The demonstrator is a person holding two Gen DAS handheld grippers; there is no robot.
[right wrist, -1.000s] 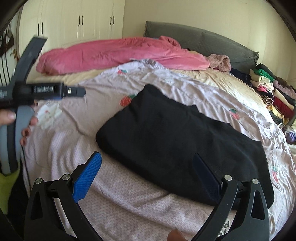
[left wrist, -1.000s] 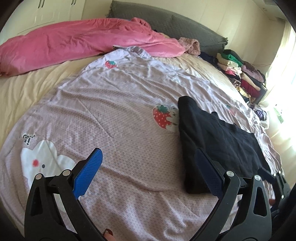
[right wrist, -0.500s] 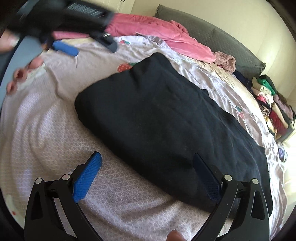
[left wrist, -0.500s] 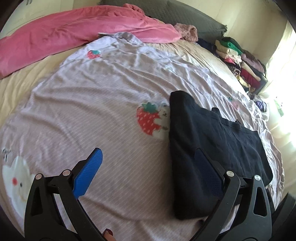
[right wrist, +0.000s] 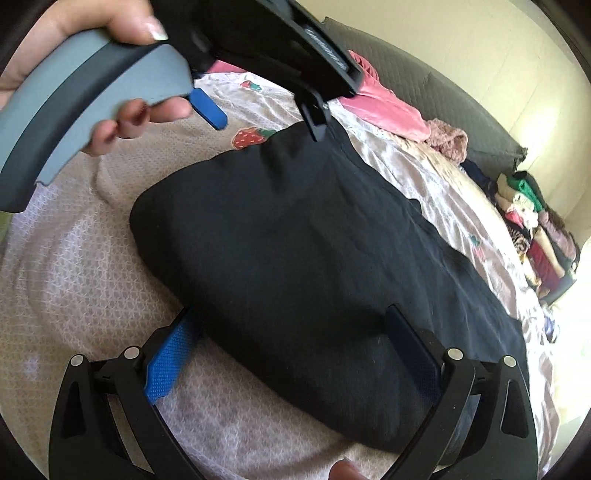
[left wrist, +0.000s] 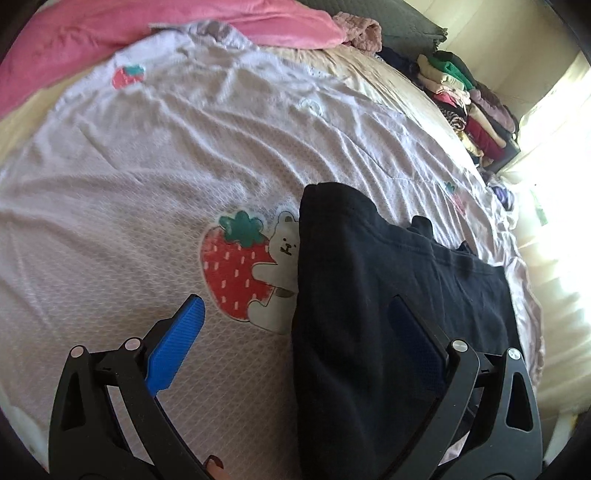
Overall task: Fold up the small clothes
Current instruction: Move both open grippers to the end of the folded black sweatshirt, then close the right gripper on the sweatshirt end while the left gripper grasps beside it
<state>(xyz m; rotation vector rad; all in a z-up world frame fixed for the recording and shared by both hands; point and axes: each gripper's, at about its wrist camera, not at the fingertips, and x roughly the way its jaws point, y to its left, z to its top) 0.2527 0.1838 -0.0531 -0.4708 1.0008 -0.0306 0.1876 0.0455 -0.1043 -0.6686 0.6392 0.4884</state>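
Already the black garment (right wrist: 303, 258) is lying partly folded on the bed (left wrist: 155, 155); both the left tool (left wrist: 295, 332) and right tool (right wrist: 291, 339) are hovering spread, gripping nothing, further folds likely remaining.

A lilac bedsheet (left wrist: 155, 155) printed with a strawberry and bear (left wrist: 247, 269) covers the bed; a pink blanket (left wrist: 110, 33) lies bunched along the top of the frame, a grey pillow (right wrist: 461, 110) behind it, and stacked clothes (left wrist: 476, 110) at upper right
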